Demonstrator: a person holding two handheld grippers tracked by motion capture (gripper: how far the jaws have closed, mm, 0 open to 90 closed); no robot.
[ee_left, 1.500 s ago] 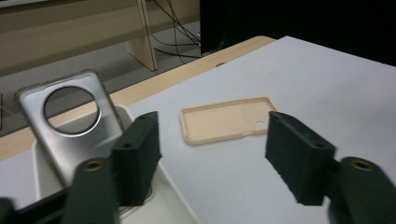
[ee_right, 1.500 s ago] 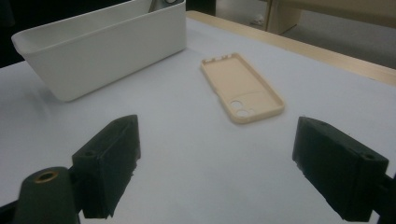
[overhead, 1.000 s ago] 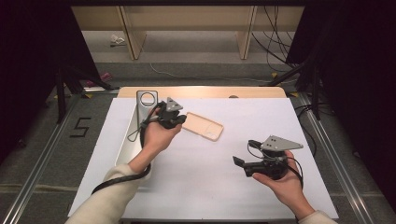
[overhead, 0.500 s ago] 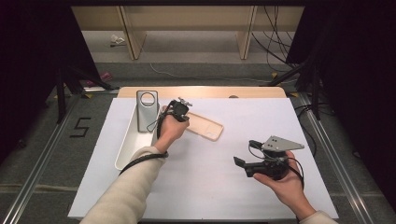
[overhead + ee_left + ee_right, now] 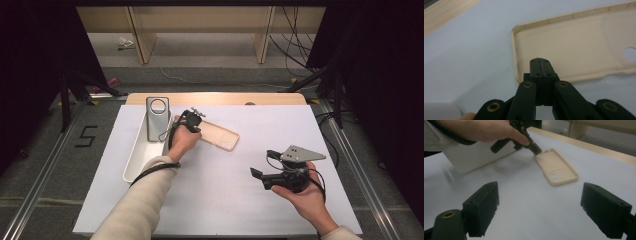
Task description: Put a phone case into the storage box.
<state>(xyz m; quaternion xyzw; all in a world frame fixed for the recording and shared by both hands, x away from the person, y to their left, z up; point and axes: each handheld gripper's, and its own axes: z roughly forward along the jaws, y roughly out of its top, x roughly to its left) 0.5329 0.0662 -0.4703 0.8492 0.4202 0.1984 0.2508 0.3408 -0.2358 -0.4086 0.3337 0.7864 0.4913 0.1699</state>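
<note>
Left claw [image 5: 541,65] clenched empty over the beige phone case [image 5: 574,47]; right claw [image 5: 546,207] released, at five o'clock on the white bench [image 5: 225,200].

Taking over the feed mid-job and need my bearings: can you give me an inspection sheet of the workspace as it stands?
Surface: white sheet over a wooden tabletop, flat.
Job's things: beige plastic phone case lying open side up on the sheet; grey phone case with a round hole leaning in the long white tray.
Clutter: nothing seen.
Grippers: left claw shut, empty, its tip at the beige case's end rim; touching or not, cannot tell. Right claw open, empty, apart from the case.
Cables: black cable trailing along the left sleeve; loose cables on the floor behind.
Surroundings: wooden table legs, floor mark "5".
</note>
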